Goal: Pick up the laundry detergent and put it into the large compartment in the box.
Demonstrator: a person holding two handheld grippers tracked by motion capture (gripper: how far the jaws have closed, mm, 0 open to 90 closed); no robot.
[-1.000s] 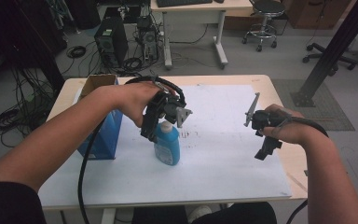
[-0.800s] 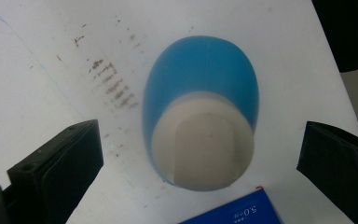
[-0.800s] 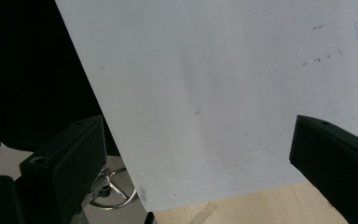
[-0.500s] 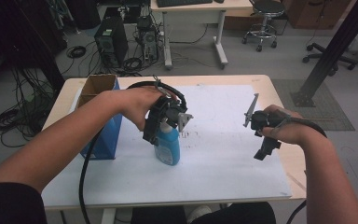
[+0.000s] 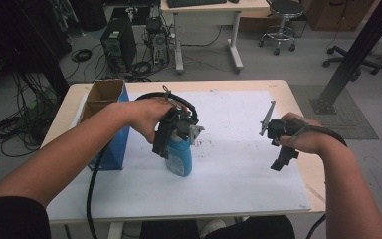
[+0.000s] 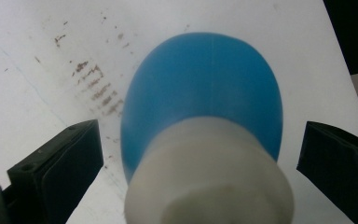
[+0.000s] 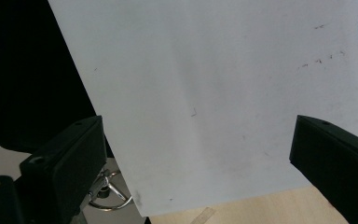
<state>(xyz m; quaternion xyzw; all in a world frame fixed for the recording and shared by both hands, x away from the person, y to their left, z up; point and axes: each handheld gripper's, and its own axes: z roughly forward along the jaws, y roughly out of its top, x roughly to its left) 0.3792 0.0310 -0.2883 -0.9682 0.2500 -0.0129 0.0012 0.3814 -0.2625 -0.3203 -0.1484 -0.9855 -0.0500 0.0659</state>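
Blue bottle (image 5: 180,160), white cap, upright on table

— What's behind the table (image 5: 298,107)?
— Grey floor (image 5: 278,64), a desk (image 5: 206,7), a stool (image 5: 278,20), a PC tower (image 5: 117,47) among cables (image 5: 10,132)
— Light?
— Dim; a black post (image 5: 353,57) stands right

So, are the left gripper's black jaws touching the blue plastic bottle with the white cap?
Apart. The left gripper view shows the left gripper open, white table surface visible between each jaw and the blue bottle.
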